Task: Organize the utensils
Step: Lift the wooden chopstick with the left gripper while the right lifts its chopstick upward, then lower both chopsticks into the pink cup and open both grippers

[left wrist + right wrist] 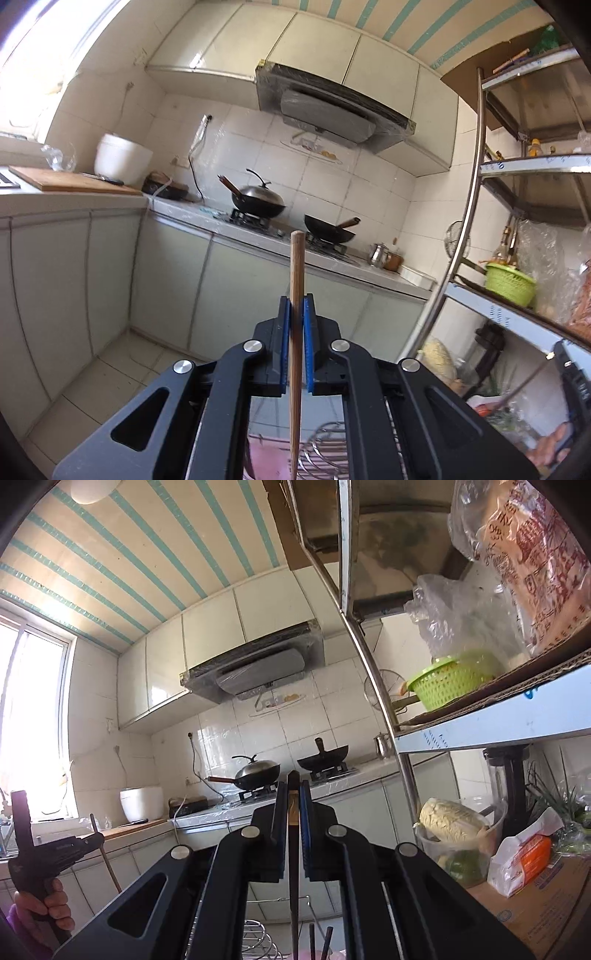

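Green basket [448,681] on shelf [491,725]; cabbage [448,821] in tub [430,843].

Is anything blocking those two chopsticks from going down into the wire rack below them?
Nothing visible blocks them. The left gripper holds a light wooden chopstick; the right gripper holds a dark chopstick. The wire rack shows just beneath both, though most of it is hidden behind the grippers.

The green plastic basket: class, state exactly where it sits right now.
The green basket sits on the metal rack's shelf at the right of both wrist views, beside clear plastic bags, right of the stove.
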A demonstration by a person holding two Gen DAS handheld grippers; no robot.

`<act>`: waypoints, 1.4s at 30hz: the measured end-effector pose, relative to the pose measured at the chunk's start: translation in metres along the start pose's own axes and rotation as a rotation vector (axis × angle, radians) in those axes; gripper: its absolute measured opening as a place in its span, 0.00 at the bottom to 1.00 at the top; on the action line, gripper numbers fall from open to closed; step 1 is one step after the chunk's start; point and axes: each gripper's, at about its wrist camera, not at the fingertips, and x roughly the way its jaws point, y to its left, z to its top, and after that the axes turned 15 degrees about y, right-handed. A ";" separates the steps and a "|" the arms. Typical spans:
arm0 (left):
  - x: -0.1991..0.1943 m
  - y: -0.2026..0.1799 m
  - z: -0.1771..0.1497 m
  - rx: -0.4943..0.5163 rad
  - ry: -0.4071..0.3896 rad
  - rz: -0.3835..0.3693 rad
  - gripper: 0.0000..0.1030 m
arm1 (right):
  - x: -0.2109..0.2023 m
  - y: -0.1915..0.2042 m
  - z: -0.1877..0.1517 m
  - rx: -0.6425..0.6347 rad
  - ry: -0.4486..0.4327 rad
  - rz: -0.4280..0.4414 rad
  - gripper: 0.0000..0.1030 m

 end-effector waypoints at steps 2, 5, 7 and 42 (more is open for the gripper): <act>0.007 -0.002 -0.006 0.017 -0.006 0.023 0.06 | 0.005 -0.001 -0.002 -0.006 0.015 -0.015 0.06; 0.021 -0.002 -0.015 0.031 0.007 0.052 0.06 | 0.015 -0.005 -0.006 0.005 0.044 -0.028 0.06; 0.033 -0.001 -0.023 0.040 0.041 0.067 0.06 | 0.025 -0.007 -0.010 0.006 0.067 -0.042 0.06; 0.031 0.016 -0.088 0.059 0.297 0.161 0.36 | 0.070 -0.020 -0.083 0.081 0.564 -0.027 0.40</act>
